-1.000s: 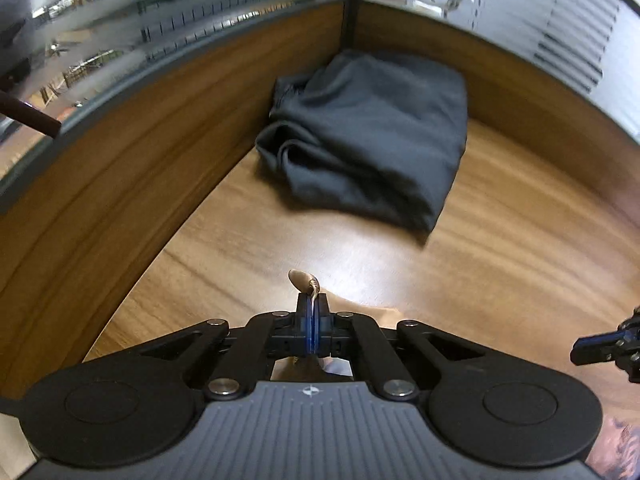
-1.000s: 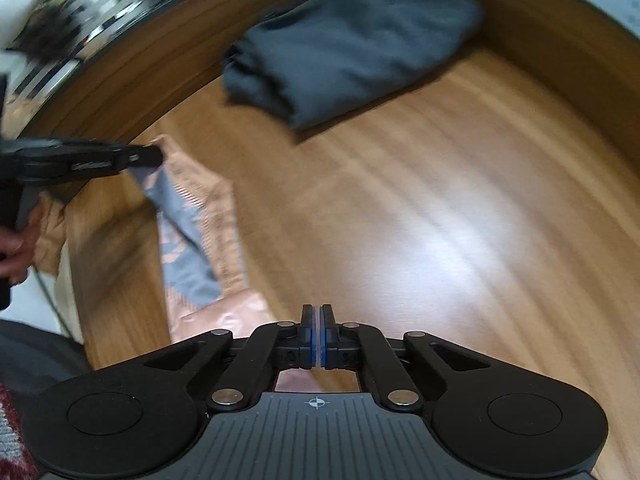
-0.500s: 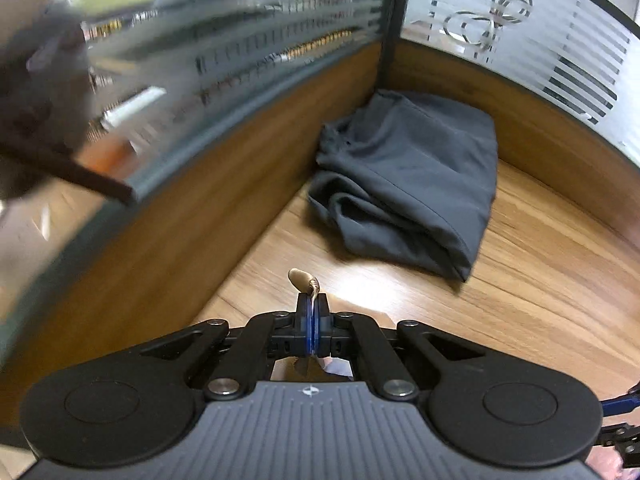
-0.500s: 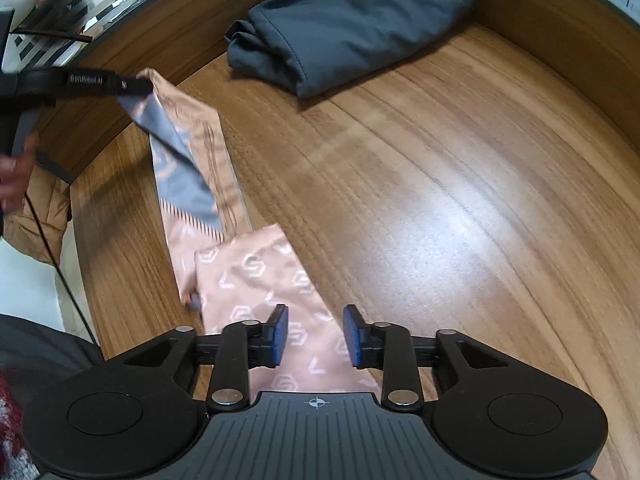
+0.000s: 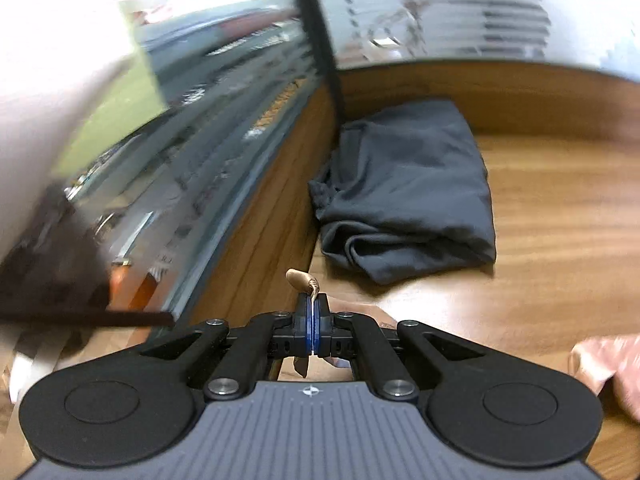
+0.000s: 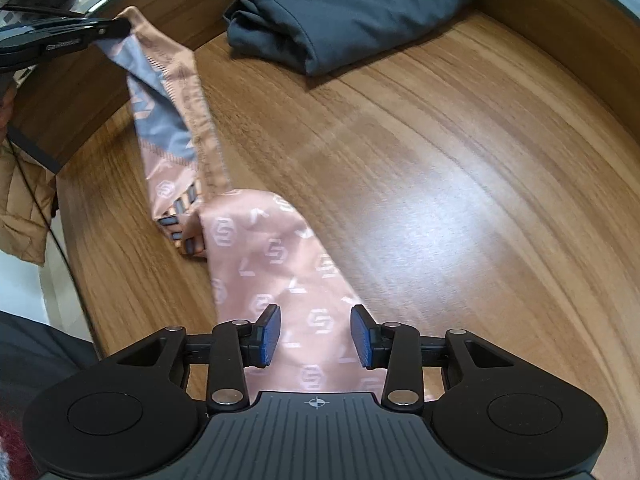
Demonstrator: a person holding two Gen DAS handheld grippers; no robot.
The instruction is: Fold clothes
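Holding one end of the pink patterned garment up in the air, the left gripper has its jaws pressed together on a small tip of the fabric, which sticks out just above the blue pads. The rest of this garment runs as a long twisted strip from the held end down to the wooden table, where its wider part lies flat, nearer to the person than the dark grey garment. The dark grey garment lies in a compact folded bundle in the far corner of the table, against the wooden back panel, well apart from the pink one. The right gripper hovers just over the wide flat part of the pink garment with its jaws apart, and nothing is between them. In my judgement the step in hand is taking hold of the pink garment with both grippers, so it can be spread out or folded over. The next move calls for the right gripper to come down and close on an edge or a corner of the fabric, not on the middle, and to keep the strip from twisting more while it is stretched.
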